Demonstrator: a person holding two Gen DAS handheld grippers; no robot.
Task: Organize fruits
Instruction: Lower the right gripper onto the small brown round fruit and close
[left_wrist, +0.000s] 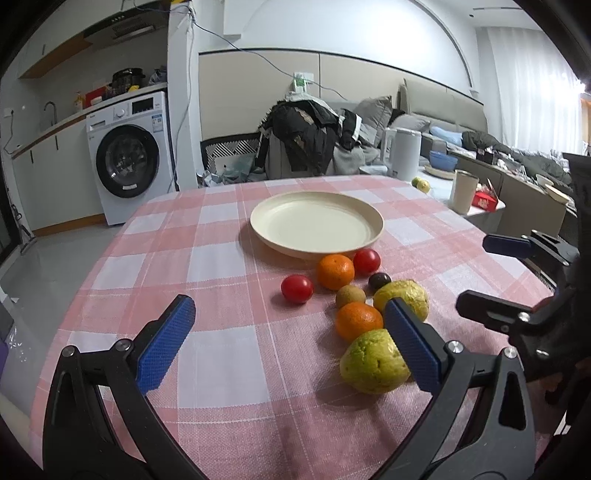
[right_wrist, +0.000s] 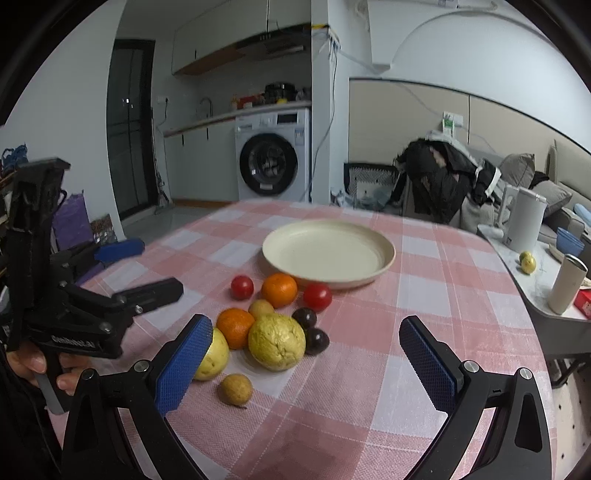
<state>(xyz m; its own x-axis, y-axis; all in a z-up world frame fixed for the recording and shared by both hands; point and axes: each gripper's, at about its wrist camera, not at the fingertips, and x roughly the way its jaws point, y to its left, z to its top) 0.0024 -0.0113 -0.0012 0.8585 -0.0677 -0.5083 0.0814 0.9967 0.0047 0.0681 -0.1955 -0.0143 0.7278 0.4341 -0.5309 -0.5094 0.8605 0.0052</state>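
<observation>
Landmark: cream plate (right_wrist: 328, 251), bare, on the pink checked tablecloth (right_wrist: 424, 332). Left gripper (left_wrist: 288, 332) spread wide, holding nothing, low over the cloth left of the fruit. Fruit heap just in front of the plate: left tomato (right_wrist: 242, 287), two oranges (right_wrist: 279, 290) (right_wrist: 235, 328), right tomato (right_wrist: 317, 297), big yellow-green guava (right_wrist: 276, 341), two dark plums (right_wrist: 305, 318). Right gripper (right_wrist: 306, 363) spread wide, empty, nearest the guava, not touching.

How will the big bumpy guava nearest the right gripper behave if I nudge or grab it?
The guava looks round, so it would probably roll, likely bumping the orange and dark plums beside it. Its lumpy skin should grip the open right gripper's textured pads fairly well.
</observation>
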